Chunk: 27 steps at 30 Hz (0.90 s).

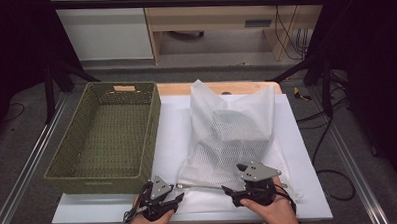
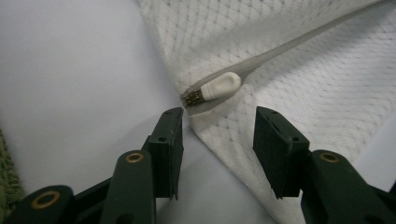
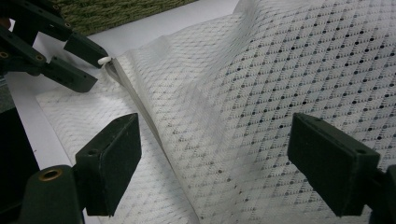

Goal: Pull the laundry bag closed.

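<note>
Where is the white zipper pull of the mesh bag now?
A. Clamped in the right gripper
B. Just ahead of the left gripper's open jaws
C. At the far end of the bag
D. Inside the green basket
B: in the left gripper view the zipper pull lies at the mesh bag's near corner, just beyond the left gripper, untouched.

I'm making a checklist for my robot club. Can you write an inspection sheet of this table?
Surface: white table top, wooden edge at the back.
Job's things: white mesh bag lying flat with something dark inside; its white zipper pull at the near corner.
Clutter: empty green woven basket beside the bag.
Grippers: left gripper open, jaws in front of the pull; right gripper open over the mesh.
Cables: black ones on the floor at the right.
Surroundings: grey floor, wooden furniture behind.
</note>
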### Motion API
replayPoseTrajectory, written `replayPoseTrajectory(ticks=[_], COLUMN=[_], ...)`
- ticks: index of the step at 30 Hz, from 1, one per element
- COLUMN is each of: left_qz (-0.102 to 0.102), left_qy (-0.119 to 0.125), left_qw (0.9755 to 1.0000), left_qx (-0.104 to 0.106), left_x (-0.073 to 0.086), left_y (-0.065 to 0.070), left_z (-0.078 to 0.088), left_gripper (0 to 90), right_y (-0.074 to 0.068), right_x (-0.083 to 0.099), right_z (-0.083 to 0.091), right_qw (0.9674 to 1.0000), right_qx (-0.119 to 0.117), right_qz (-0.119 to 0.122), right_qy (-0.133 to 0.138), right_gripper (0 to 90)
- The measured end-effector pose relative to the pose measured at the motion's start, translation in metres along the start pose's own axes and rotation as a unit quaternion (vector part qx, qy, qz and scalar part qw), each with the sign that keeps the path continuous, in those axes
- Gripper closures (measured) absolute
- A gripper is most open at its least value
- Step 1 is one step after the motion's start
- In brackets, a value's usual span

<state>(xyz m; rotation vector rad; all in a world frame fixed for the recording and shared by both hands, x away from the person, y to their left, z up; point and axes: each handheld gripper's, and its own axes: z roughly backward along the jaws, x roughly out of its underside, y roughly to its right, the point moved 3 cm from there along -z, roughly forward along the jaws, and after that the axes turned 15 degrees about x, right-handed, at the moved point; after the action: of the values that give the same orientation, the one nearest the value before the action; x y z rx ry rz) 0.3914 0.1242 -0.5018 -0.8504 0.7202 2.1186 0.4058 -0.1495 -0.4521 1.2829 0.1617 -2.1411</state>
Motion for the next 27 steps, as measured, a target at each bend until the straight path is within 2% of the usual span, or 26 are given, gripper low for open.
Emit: replayPoseTrajectory(ticks=[3,10,17,24,27], left_qz=[-0.013,-0.012,-0.024,-0.017,-0.022], left_qy=[-0.008,-0.001,0.004,0.021,0.02], left_qw=[0.9999,0.9999,0.9997,0.9996,0.9993], left_qx=[0.006,0.011,-0.01,-0.01,-0.021], left_x=[-0.001,-0.003,-0.001,-0.002,-0.002], left_y=[0.002,0.0,0.001,0.0,0.001], left_z=[-0.004,-0.006,-0.009,-0.013,-0.013], left_gripper=[52.3,52.7,56.6,57.2,58.7], right_y=[0.0,0.0,-0.001,-0.002,-0.002], right_x=[0.0,0.0,-0.001,-0.001,-0.001], right_z=[0.0,0.0,-0.001,-0.002,-0.002], right_qw=[1.0,1.0,1.0,1.0,1.0], right_qx=[-0.001,-0.002,-0.003,-0.003,-0.003], right_qz=[-0.001,-0.001,-0.001,0.0,0.0], right_qy=[0.0,0.0,-0.001,-0.001,-0.001], right_gripper=[17.6,17.8,18.0,18.0,18.0])
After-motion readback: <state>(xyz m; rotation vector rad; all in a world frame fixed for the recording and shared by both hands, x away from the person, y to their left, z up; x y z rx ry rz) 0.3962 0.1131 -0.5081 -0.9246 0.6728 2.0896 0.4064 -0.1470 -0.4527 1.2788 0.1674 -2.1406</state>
